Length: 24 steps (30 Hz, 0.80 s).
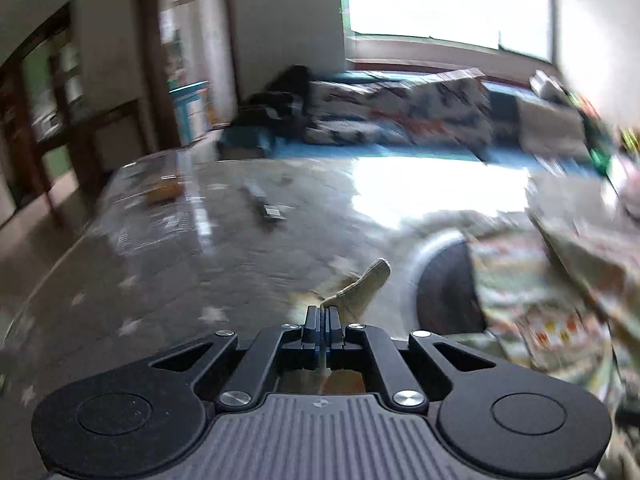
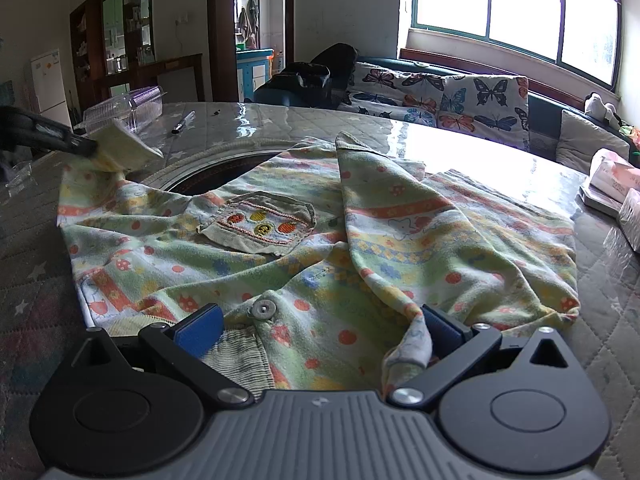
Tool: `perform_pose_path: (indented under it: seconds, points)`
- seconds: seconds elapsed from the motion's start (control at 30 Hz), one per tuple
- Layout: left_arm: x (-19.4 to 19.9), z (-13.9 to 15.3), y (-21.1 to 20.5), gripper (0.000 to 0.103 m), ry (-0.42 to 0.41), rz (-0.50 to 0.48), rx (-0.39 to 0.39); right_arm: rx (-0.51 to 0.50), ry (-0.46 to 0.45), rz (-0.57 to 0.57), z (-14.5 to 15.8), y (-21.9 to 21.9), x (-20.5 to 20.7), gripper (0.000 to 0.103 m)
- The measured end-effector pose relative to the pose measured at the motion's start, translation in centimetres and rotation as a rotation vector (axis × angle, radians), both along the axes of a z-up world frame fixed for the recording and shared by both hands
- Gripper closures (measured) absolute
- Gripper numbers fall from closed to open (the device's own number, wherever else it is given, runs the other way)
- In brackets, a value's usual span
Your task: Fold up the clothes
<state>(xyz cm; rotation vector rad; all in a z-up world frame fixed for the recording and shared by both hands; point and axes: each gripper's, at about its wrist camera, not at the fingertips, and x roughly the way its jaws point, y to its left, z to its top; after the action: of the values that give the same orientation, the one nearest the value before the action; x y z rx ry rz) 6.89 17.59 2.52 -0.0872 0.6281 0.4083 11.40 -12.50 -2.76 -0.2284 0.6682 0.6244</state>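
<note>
A child's patterned shirt (image 2: 280, 256) with a small chest pocket (image 2: 260, 224) lies spread on the table; its right sleeve (image 2: 384, 216) is folded across the body. My right gripper (image 2: 320, 328) is open low over the collar end, one blue pad (image 2: 200, 334) on each side of the snap button (image 2: 263, 309). My left gripper (image 1: 322, 320) is shut on the cream cuff (image 1: 366, 284) of the left sleeve; it shows in the right wrist view (image 2: 86, 146) lifting that cuff (image 2: 120, 146) at the far left. The left wrist view is motion-blurred, with the shirt (image 1: 532, 292) at right.
The quilted table cover (image 2: 612, 300) has a round dark inset (image 2: 224, 168) partly under the shirt. A clear plastic box (image 2: 128, 106), a pen (image 2: 182, 122) and tissue packs (image 2: 612, 184) lie on the table. A butterfly-print sofa (image 2: 440, 96) stands behind.
</note>
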Motion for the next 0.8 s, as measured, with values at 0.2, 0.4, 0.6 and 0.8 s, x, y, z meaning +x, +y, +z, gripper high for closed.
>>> perform_pose_path:
  seconds: [0.2, 0.4, 0.6, 0.8]
  points:
    - [-2.9, 0.0, 4.4, 0.101, -0.018, 0.187, -0.018, 0.0, -0.001, 0.0, 0.0, 0.0, 0.0, 0.0]
    - [-4.9, -2.3, 7.8, 0.1, 0.063, 0.326, -0.066, -0.002, -0.003, -0.001, 0.0, 0.0, -0.1, 0.0]
    - [-3.8, -1.5, 6.2, 0.098, 0.053, 0.215, -0.083, -0.004, -0.004, -0.001, 0.0, 0.1, -0.1, 0.0]
    - [0.1, -2.5, 3.9, 0.092, 0.097, 0.099, -0.06, -0.003, -0.003, -0.001, 0.0, 0.1, -0.1, 0.0]
